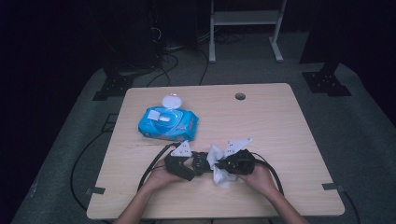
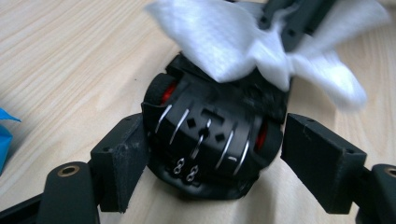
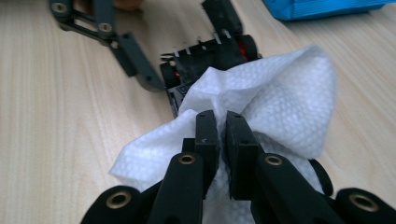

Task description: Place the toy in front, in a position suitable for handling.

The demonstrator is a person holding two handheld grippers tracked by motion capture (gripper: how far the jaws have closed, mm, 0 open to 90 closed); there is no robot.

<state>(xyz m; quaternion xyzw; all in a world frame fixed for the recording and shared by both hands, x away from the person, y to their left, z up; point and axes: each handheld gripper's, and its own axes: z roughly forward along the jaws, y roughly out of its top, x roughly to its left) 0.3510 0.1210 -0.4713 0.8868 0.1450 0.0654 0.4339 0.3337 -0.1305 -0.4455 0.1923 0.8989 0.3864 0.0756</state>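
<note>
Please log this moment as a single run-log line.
work: wiping toy car | right gripper: shut on wet wipe, on car | left gripper: jaws around car, right jaw apart | wipes pack: lid open

Black left gripper (image 2: 205, 182) and right gripper (image 3: 222, 128), brass screws, trailing black cables, grey three-cornered plates

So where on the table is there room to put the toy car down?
The table is bare across its whole right side, from the round hole to the front edge, and along the front left corner. It is crowded in the middle, where both grippers meet at the toy car and wipe, and by the blue wipes pack.
</note>
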